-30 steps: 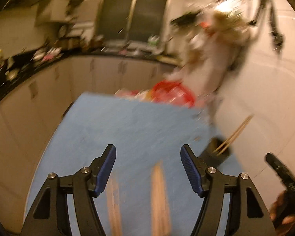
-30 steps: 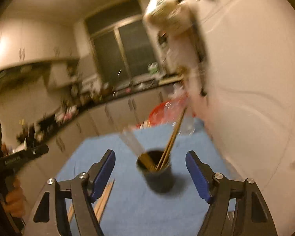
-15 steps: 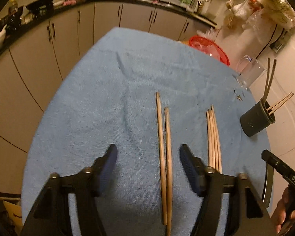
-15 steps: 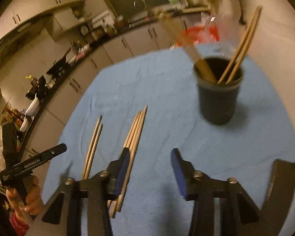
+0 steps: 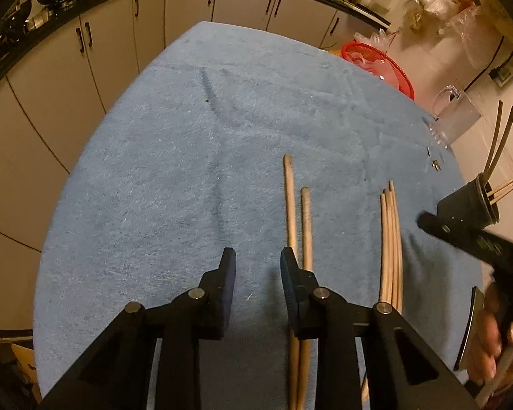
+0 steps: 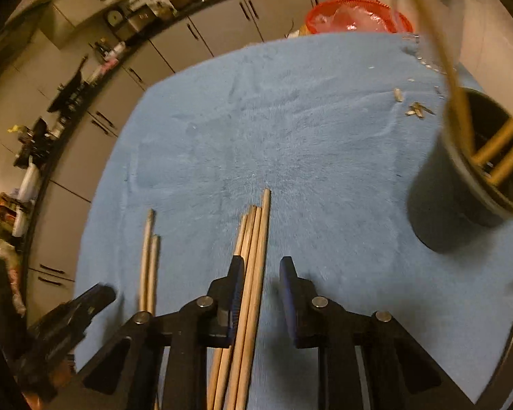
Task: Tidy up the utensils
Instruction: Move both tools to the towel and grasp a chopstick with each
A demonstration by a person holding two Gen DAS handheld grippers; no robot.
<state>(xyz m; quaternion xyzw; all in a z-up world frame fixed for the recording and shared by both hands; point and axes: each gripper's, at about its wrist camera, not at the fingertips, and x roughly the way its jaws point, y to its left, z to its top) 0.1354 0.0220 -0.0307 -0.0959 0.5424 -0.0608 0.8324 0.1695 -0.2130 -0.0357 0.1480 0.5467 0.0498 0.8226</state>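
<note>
A pair of wooden chopsticks [image 5: 299, 225] lies on the blue towel [image 5: 188, 157], just right of my left gripper [image 5: 258, 270], which is open and empty above the towel. A bundle of several thinner chopsticks [image 5: 391, 239] lies further right; in the right wrist view the bundle [image 6: 253, 259] runs between the fingers of my right gripper [image 6: 261, 280], which is open around it. A dark holder cup [image 6: 475, 171] with several chopsticks in it stands at the right; it also shows in the left wrist view [image 5: 468, 205].
A red basket [image 5: 379, 65] and a clear plastic jug [image 5: 456, 116] stand at the towel's far right edge. Small scraps [image 6: 415, 109] lie near the cup. Kitchen cabinets [image 5: 85, 44] run beyond the table on the left and far side.
Both grippers have tilted down and dropped close to the towel. Their jaws have narrowed. The right gripper has moved over the thin chopstick bundle.
</note>
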